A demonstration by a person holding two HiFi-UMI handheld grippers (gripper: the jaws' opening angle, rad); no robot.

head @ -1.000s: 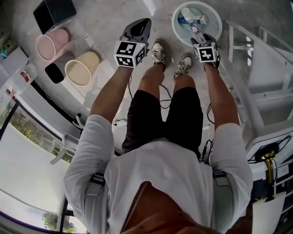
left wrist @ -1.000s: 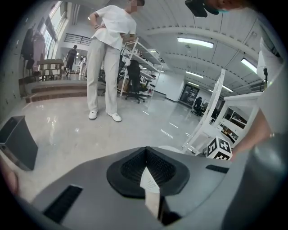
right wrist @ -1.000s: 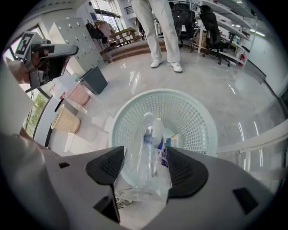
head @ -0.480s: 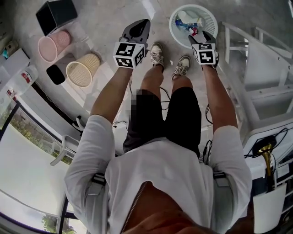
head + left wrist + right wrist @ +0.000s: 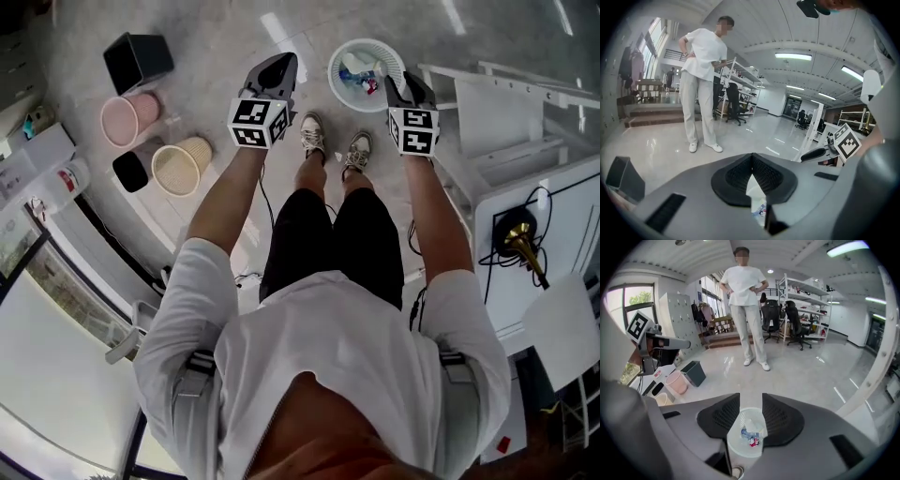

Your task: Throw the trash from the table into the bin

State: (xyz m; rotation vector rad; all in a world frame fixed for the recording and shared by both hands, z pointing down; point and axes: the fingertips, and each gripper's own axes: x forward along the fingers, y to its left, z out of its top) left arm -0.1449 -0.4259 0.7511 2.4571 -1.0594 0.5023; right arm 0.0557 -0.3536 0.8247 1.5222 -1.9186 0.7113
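Between the pads of my right gripper (image 5: 751, 404): nothing; the jaws are standing apart after just closing partway, their load released, I judge.
Below that gap: the bin (image 5: 736, 444) is sitting on the floor and holding the trash (image 5: 749, 434).
Left gripper (image 5: 751, 158): clenching shut; a pale scrap is showing under the tips, pinched or lying beyond, I cannot tell.
Outward: the white table (image 5: 492, 291) is waiting at my right for the next pick.

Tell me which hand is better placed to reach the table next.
Right: the right gripper is nearer the table, its jaws apart, empty, though just closing; the left gripper is shut.
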